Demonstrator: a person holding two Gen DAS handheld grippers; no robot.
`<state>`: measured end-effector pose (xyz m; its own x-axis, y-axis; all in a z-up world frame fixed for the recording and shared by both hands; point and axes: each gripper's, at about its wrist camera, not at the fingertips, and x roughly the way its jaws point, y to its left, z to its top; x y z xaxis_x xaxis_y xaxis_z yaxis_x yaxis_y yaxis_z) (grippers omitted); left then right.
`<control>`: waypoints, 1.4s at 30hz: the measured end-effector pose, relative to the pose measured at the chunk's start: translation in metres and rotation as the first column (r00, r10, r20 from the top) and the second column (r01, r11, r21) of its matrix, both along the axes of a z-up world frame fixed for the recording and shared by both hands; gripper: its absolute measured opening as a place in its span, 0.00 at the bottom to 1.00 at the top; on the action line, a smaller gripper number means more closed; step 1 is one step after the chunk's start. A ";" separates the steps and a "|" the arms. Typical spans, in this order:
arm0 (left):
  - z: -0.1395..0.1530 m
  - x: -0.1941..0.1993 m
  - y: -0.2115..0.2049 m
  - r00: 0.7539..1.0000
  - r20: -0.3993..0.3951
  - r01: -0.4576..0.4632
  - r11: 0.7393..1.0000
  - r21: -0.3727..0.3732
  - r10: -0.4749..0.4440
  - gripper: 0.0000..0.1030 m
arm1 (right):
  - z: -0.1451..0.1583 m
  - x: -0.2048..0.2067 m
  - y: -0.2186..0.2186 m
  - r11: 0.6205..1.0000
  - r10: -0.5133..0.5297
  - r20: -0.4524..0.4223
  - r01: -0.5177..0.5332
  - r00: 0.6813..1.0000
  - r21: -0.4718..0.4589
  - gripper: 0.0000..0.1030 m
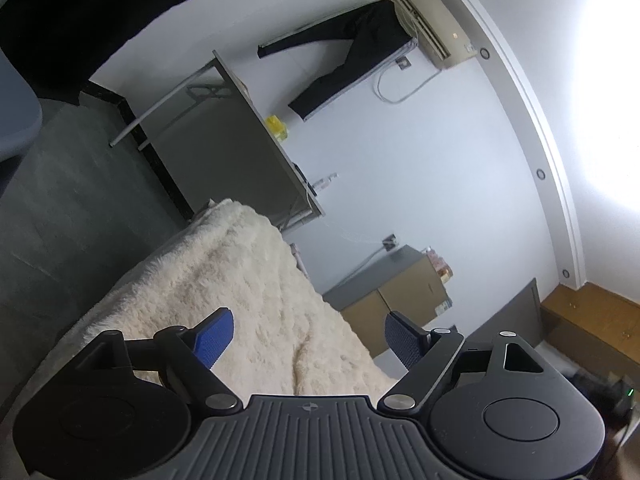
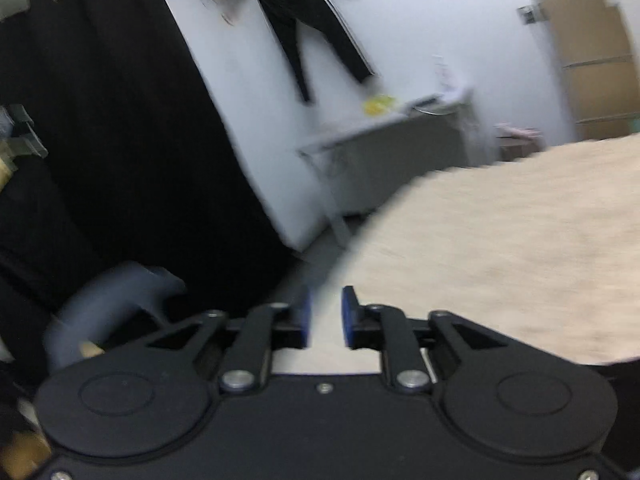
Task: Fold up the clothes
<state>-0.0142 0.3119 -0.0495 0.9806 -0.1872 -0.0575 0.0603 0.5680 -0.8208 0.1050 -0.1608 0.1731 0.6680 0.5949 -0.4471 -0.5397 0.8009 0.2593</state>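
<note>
**Grippers above fleece-covered surface, both empty**

Left gripper [image 1: 308, 334]: jaws wide apart, blue pads [image 1: 214, 338] bare, held over a cream fleece blanket [image 1: 240, 280].

Right gripper [image 2: 326, 318]: jaws narrowly parted, nothing between them, at the blanket's [image 2: 500, 248] near edge; this view is motion-blurred.

Clothing: black trousers [image 1: 352, 56] with pale side stripes hang on the white wall under an air conditioner [image 1: 420, 12], well apart from both grippers.

Furnishings: grey folding table [image 1: 240, 136] with a yellow item [image 1: 277, 126], brown cabinet [image 1: 400, 284], black curtain [image 2: 112, 120], blue-grey chair [image 2: 104, 304].
</note>
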 end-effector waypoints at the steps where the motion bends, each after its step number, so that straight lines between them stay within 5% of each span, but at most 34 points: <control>1: 0.000 0.002 -0.001 1.000 -0.006 0.007 1.000 0.008 -0.006 0.76 | -0.019 -0.006 0.004 0.991 -0.013 0.032 0.017 0.999 -0.134 0.65; 4: 0.000 0.005 -0.005 1.000 -0.020 0.018 1.000 0.026 -0.017 0.76 | -0.065 -0.022 0.027 0.916 0.033 0.103 0.011 0.994 -0.400 0.65; 6: 0.000 0.005 -0.005 1.000 -0.021 0.015 0.999 0.029 -0.014 0.76 | -0.114 -0.039 0.055 0.797 0.150 0.155 -0.026 0.976 -0.604 0.65; 9: 0.001 0.000 -0.005 1.000 -0.016 -0.004 0.999 0.034 0.004 0.78 | -0.169 -0.063 0.086 0.616 0.285 0.191 -0.026 0.939 -0.788 0.65; 12: 0.004 -0.002 -0.006 1.000 -0.018 -0.013 0.998 0.053 0.014 0.78 | -0.209 -0.066 0.095 0.478 0.330 0.216 0.034 0.919 -0.878 0.65; 14: 0.004 -0.001 -0.008 1.000 -0.020 -0.007 0.998 0.068 0.008 0.78 | -0.228 -0.062 0.099 0.424 0.349 0.234 0.070 0.907 -0.903 0.65; 17: 0.009 0.001 -0.015 1.000 -0.022 0.011 0.993 0.117 -0.008 0.78 | -0.241 -0.053 0.107 0.405 0.368 0.272 0.110 0.889 -0.908 0.66; 21: 0.008 0.001 -0.016 1.000 -0.020 0.014 0.993 0.119 -0.012 0.78 | -0.228 -0.030 0.114 0.458 0.324 0.360 0.188 0.875 -0.869 0.57; 25: 0.006 -0.001 -0.013 1.000 -0.007 0.009 0.995 0.098 -0.009 0.78 | -0.228 -0.004 0.122 0.501 0.224 0.358 0.208 0.906 -0.840 0.49; 26: 0.006 -0.001 -0.012 1.000 -0.003 0.008 0.996 0.091 -0.008 0.78 | -0.234 0.002 0.123 0.500 0.213 0.340 0.197 0.916 -0.843 0.42; 27: 0.005 -0.002 -0.011 1.000 0.001 0.007 0.996 0.085 -0.007 0.78 | -0.234 0.007 0.124 0.530 0.181 0.317 0.179 0.931 -0.829 0.17; 28: 0.005 -0.003 -0.011 1.000 0.002 0.007 0.997 0.083 -0.007 0.78 | -0.230 0.010 0.124 0.564 0.147 0.311 0.179 0.939 -0.806 0.10; 30: 0.005 -0.006 -0.010 1.000 0.011 0.002 0.997 0.080 -0.003 0.78 | -0.197 0.005 0.120 0.727 0.012 0.333 0.220 0.943 -0.651 0.09; 33: 0.006 -0.009 -0.008 1.000 0.030 -0.011 0.997 0.070 0.009 0.78 | -0.153 -0.027 0.132 0.836 0.033 0.383 0.185 0.923 -0.517 0.08; 38: 0.007 -0.018 -0.001 0.994 0.079 -0.081 0.996 0.049 0.077 0.78 | -0.106 -0.077 0.196 0.935 0.128 0.406 0.026 0.905 -0.353 0.10; 42: 0.005 -0.040 0.015 0.975 0.117 -0.185 0.982 -0.020 0.187 0.78 | -0.132 -0.101 0.259 0.932 0.270 0.249 -0.188 0.930 -0.310 0.45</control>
<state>-0.0541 0.3267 -0.0449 0.9981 -0.0009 0.0611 0.0507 0.5707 -0.8196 0.0037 0.0981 0.0415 0.6509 0.6268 -0.4284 -0.7341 0.6635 -0.1446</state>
